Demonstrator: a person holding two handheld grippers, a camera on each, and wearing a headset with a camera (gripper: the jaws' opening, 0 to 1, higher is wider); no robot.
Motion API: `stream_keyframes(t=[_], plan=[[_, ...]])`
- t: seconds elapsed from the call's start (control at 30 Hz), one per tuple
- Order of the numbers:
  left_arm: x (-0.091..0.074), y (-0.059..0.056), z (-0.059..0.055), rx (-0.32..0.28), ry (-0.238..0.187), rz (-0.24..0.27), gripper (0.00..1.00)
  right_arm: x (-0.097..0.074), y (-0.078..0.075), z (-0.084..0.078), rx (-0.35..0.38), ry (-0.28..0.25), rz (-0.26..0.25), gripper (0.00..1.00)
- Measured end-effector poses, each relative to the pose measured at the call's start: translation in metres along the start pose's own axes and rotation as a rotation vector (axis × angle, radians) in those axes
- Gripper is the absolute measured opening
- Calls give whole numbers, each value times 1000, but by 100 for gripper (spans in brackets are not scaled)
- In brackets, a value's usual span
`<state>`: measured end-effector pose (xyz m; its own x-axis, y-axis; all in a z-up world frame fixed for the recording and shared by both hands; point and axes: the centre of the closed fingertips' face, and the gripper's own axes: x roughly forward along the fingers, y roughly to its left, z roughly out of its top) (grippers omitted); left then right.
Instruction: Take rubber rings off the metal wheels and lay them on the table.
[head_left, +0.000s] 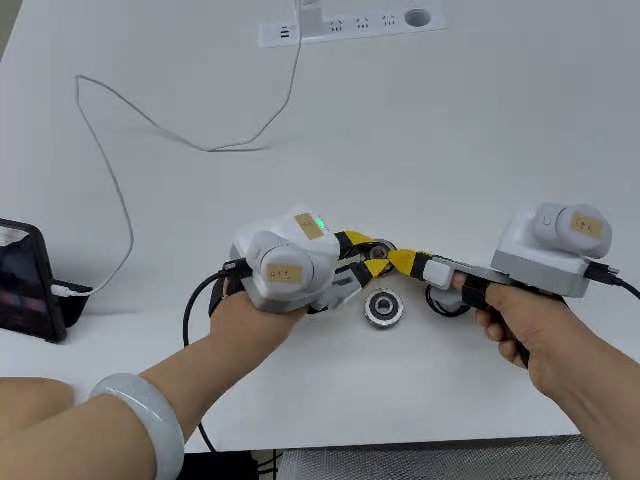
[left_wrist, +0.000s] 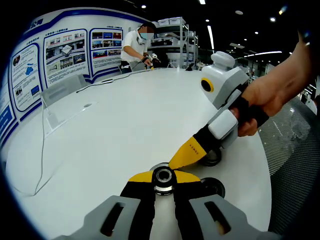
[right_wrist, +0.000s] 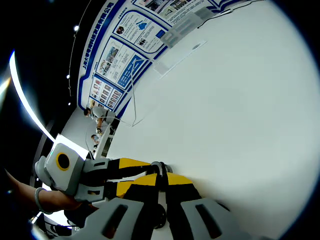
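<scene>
Currently, my left gripper (left_wrist: 163, 180) is clamped on a metal wheel (left_wrist: 163, 174). My right gripper (right_wrist: 160, 176) meets its edge, jaws together.

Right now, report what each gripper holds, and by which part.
Left gripper clamps a metal wheel across its rim; right gripper nips the same wheel's edge.

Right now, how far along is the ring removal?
Done: one ring lies loose on the table. In hand: the left gripper clamps a wheel, with the right gripper at its rim. Left: that wheel's ring, plus a second wheel on the table, seemingly still ringed.
</scene>
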<state>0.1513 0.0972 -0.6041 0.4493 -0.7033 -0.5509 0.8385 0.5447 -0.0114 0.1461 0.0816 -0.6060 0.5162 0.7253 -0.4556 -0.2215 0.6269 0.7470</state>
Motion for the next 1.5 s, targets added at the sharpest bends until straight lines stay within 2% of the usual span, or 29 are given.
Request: stream_keyframes(t=[0.2,0.43,0.57,0.97,1.5], plan=[[0,0,0,2,3,1,13,0,-1,0,-18,4,-7,5],[0,-1,-1,6,5,0,13,-1,1,-1,-99,20,-38,5],[-1,-2,-1,6,6,-2,13,-1,0,-1,-120,33,-48,6],[-1,-3,1,7,5,-1,13,-4,-1,1,-130,37,-49,2],[-1,-3,1,4,3,2,13,-3,-2,1,-94,24,-46,1]])
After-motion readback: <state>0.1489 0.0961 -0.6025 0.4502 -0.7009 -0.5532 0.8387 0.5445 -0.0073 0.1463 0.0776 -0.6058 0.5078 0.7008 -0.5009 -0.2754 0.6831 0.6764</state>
